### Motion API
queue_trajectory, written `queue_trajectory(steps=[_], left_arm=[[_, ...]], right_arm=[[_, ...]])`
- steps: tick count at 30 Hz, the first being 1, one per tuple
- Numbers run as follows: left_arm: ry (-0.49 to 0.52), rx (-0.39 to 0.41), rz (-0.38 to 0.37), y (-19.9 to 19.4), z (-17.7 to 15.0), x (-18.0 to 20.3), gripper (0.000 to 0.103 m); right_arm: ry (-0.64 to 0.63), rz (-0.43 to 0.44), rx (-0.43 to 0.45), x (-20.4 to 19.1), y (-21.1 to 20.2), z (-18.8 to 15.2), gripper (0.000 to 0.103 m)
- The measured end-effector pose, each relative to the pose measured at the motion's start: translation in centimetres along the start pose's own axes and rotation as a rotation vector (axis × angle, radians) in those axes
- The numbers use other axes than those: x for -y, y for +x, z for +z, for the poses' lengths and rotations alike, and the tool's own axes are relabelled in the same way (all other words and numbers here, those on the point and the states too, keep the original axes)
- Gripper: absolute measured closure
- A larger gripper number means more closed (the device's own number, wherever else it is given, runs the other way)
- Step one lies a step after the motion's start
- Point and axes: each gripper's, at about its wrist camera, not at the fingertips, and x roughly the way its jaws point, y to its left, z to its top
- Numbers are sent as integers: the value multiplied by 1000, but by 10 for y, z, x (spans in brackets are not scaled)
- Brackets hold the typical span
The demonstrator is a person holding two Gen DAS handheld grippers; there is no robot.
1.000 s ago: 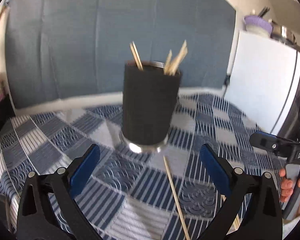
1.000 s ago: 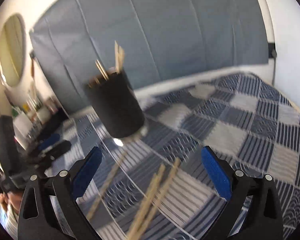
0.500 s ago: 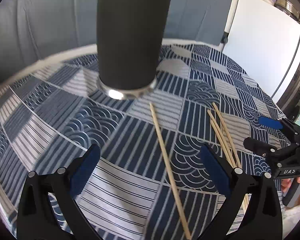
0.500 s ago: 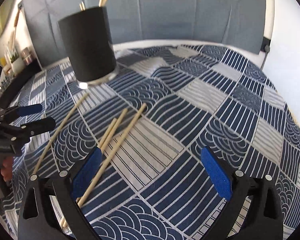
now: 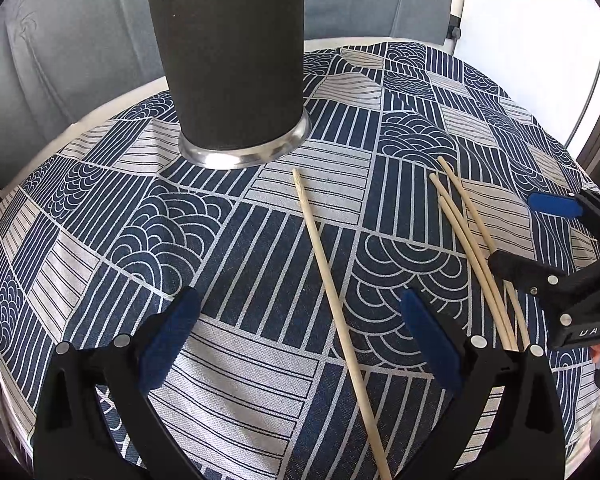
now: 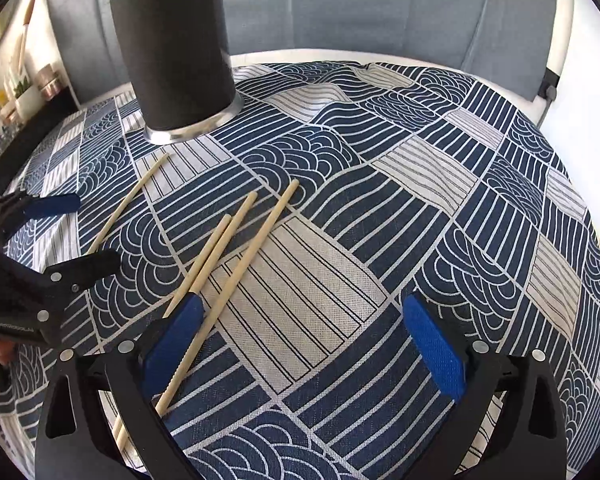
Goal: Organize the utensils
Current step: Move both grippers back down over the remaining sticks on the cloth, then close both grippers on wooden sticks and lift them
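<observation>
A: Nearest the left camera, the left tongs are spread wide with nothing between the blue pads, low over the patterned cloth on the bench. The single chopstick lies between them, running from the near edge away toward the holder.

B: And on the right side?

A: The right tongs are also wide open and empty. Their left pad sits over the near part of the three chopsticks, which lie close together, angled up to the right. I cannot tell if it touches them.

B: How would those sticks handle?

A: My guess is light, stiff and smooth, so they may roll or skid on the cloth when pinched. Being thin and flat on the fabric, they leave little to get under. I would take one across its width near the middle, so it does not tip in the pads. The three lying so close could come up together or scatter.

B: What is farther back?

A: The black holder stands upright on a shiny metal base, just beyond the far tip of the single chopstick. A few stick ends show above its rim in the right view. Four sticks are left loose on the cloth, so I judge the sorting is unfinished.
</observation>
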Motion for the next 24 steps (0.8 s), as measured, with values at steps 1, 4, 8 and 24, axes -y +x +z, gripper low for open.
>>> queue_trajectory(steps=[1,4,8,24], left_arm=[[-1,0,-1,-1,0,0,5],[-2,-1,-2,-1,0,0,5],[-4,0,-4,-1,0,1,5],[-39,-4,77,-19,-5,-38,90]], right_arm=[[4,2,0,1,0,0,6],[4,2,0,1,1,0,6],[7,3,-1,1,2,1,6],[10,34,17,34,-17,-6,98]])
